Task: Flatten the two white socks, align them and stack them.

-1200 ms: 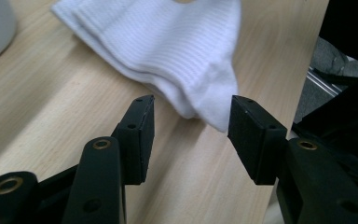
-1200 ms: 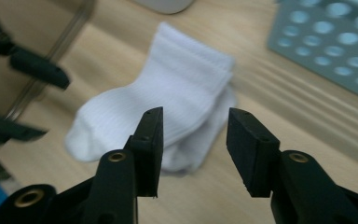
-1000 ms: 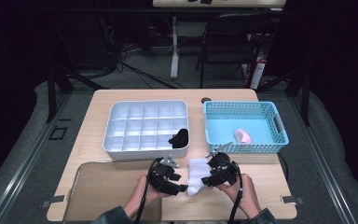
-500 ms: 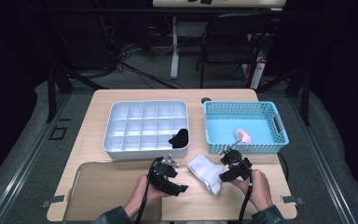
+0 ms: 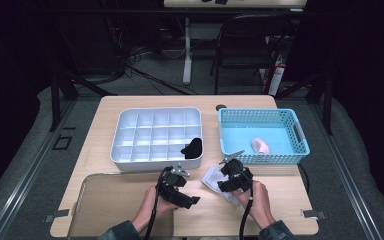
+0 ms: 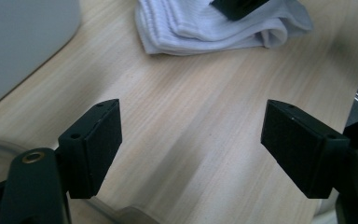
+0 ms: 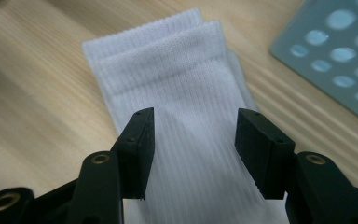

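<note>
A folded white sock [image 5: 209, 176] lies flat on the wooden table in front of the blue basket. My right gripper [image 5: 226, 175] hovers over it. In the right gripper view its jaws [image 7: 193, 135] stand apart above the ribbed sock [image 7: 186, 70], and the pads do not press on it. My left gripper [image 5: 187, 196] is to the left of the sock. Its jaws [image 6: 191, 144] have just been opening and stand wide over bare wood with nothing between them. The sock [image 6: 205, 25] lies beyond them.
A white compartment tray [image 5: 150, 111] at the back left holds a black sock [image 5: 191, 147] in its near right corner. The blue basket [image 5: 260, 112] at the right holds a small pink thing [image 5: 260, 146]. A clear shallow tray [image 5: 105, 200] lies at the front left.
Both grippers were at the sock a second ago. The left jaws have come off it, and the sock now lies flat. The right gripper swung out to the right and came back over the sock.
</note>
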